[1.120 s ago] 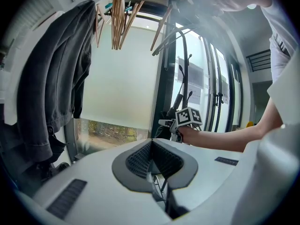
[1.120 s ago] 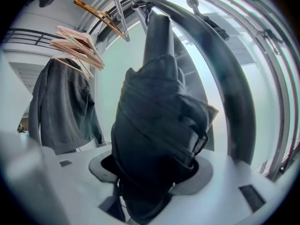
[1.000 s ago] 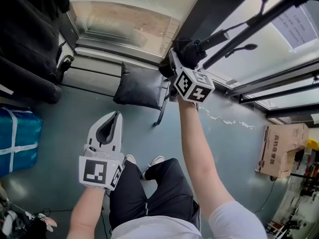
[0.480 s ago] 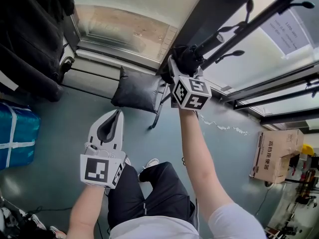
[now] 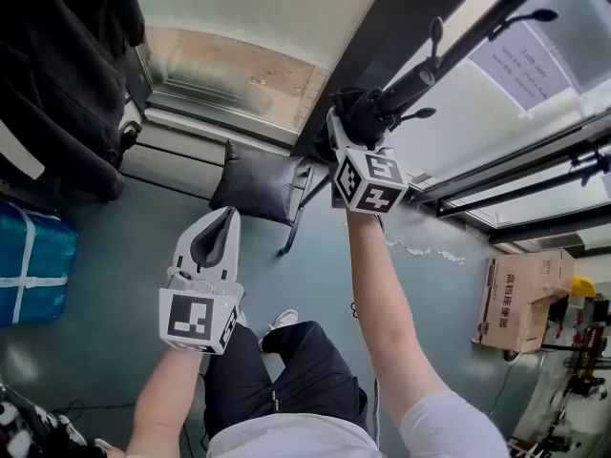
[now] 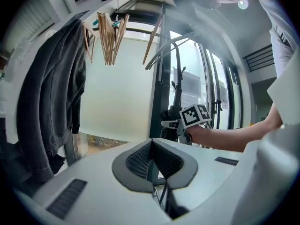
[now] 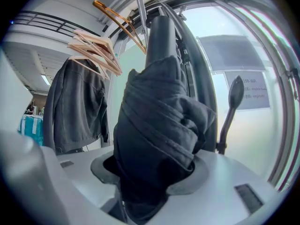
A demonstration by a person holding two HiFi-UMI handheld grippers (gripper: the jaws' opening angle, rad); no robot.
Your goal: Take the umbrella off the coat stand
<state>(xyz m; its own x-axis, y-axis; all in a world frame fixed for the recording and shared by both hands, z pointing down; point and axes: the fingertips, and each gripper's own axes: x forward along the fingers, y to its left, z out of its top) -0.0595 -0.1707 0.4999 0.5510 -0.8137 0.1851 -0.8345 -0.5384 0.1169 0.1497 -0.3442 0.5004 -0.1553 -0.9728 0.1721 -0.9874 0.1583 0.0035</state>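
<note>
i was in the lifting-off step: the right gripper [image 5: 348,127] had its jaws pinched around the folded dark umbrella [image 7: 154,135], the fabric bunched up between the pads, and the bundle sat hard against the pole of the coat stand [image 5: 420,72], up among its pegs. i couldn't tell from any view whether its strap or handle was still caught on a peg. the left gripper [image 5: 221,227] hung lower, well apart from the stand, with its jaws pressed together on nothing. i judged the umbrella gripped but not yet free. the next move, as i read it, called for raising the bundle clear of the peg and then drawing it away from the pole towards me, keeping the grip firm so the loose cloth didn't slide out.
</note>
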